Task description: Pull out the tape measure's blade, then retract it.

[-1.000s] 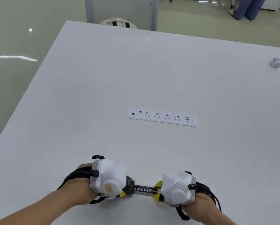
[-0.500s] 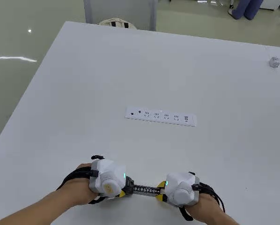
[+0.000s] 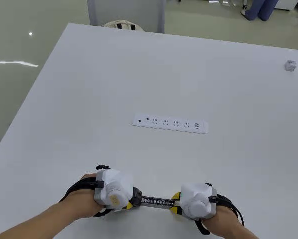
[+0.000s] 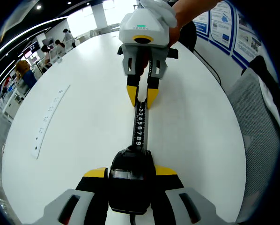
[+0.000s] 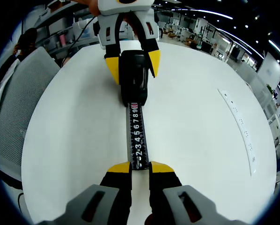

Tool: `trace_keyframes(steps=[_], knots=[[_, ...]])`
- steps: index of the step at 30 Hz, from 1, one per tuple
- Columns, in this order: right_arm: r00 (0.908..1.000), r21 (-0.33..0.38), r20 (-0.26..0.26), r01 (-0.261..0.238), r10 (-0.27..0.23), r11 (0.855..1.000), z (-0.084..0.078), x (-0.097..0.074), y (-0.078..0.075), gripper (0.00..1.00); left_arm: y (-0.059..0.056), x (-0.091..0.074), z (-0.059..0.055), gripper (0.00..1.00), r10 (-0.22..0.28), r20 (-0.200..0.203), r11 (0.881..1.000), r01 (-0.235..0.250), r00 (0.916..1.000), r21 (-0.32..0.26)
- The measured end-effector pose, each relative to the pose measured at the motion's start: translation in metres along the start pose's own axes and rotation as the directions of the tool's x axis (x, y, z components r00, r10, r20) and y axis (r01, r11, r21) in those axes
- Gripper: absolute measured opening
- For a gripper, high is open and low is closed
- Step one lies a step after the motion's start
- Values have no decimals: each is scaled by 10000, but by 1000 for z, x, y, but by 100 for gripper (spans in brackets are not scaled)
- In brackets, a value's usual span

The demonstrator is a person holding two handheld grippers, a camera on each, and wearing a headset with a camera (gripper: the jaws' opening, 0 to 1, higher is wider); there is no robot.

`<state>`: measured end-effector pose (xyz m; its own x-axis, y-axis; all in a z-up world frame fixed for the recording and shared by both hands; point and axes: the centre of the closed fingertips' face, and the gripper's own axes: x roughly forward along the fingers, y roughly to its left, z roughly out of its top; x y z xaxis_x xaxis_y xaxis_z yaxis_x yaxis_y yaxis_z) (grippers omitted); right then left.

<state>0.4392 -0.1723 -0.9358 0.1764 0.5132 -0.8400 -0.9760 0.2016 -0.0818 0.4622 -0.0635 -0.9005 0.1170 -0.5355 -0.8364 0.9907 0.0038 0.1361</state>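
Near edge of the white counter: the left gripper, held in the person's left hand, is clamped on the black tape measure case. Its yellow-tipped jaws press against the case's two sides. The blade, black with white numerals, runs out of the case in a short, straight length. It sits low over the counter, though whether it touches the surface cannot be told. The numerals 1 to 9 read along the exposed part. The right gripper, held in the right hand, faces the left gripper head-on, and its jaws are drawn together on the blade's free end. Farther back, near the middle of the counter, a white power strip lies flat, well apart from both grippers. Towards the far right corner rests a small pale object, possibly crumpled and too small to identify. Beyond the far edge lies a glossy floor.
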Motion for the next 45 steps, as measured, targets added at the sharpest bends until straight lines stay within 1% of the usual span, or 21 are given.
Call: trace_keyframes(steps=[13, 19, 29, 33, 40, 41, 45], knots=[[10000, 86, -71, 71, -70, 9999, -15, -7, -2, 12, 0, 1, 0, 32, 7, 15, 10000, -7, 10000, -14], [9999, 81, -103, 92, -91, 9999, -18, -13, -3, 12, 0, 0, 0, 32, 8, 10, 10000, -8, 10000, -32], [9996, 159, -207, 180, -177, 9997, -31, -20, -5, 12, 0, 0, 0, 32, 5, -8, 10000, -5, 10000, -32], [9995, 171, -241, 218, -214, 9996, -34, -23, -5, 12, 0, 0, 0, 32, 29, -14, 10000, -29, 10000, -26], [9995, 185, -236, 225, -221, 9996, -36, -23, -5, 12, 0, 0, 0, 32, 31, -20, 10000, -31, 10000, -19], [9991, 275, -331, 279, -270, 9992, -48, -29, -7, 12, 0, -1, 1, 32, 40, -24, 10000, -40, 10000, -43], [9989, 326, -362, 311, -299, 9990, -52, -31, -7, 12, 0, 0, 0, 32, 38, -28, 10000, -38, 10000, -40]])
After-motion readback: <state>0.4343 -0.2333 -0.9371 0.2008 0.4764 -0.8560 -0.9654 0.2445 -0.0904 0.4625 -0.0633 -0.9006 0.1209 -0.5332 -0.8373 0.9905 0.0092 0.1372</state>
